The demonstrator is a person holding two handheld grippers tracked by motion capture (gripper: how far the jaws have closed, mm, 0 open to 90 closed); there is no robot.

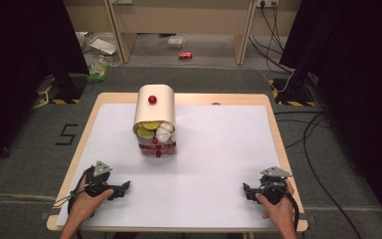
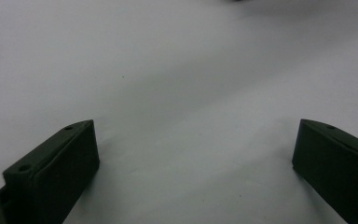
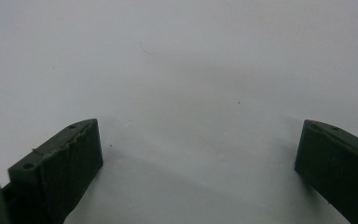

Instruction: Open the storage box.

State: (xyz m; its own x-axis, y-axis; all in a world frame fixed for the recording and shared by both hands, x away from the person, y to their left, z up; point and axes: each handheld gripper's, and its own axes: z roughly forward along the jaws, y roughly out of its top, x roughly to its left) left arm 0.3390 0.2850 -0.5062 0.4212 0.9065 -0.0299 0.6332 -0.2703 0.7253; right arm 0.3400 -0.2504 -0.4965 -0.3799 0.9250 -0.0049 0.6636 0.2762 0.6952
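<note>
My left gripper [image 1: 124, 187] rests spread and empty at the near left. Mid-table stands the cream bread-box-like container [image 1: 154, 119], its roll lid with a red knob [image 1: 152, 99] half raised; I judge it light, rigid, best taken by the knob. My right gripper [image 1: 246, 190] rests spread and empty on the white table [image 1: 219, 149]; cables cross the grey floor [image 1: 328, 164].

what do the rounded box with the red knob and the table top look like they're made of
The box looks like pale wood or bamboo with a smooth matte finish: a curved cream roll-top cover and a glossy red knob, perhaps painted wood or plastic. The lower front seems clear, maybe acrylic, since the round pieces inside show through. The table shows a light wooden rim, under a matte white sheet, paper or laminate; I cannot tell which.
</note>
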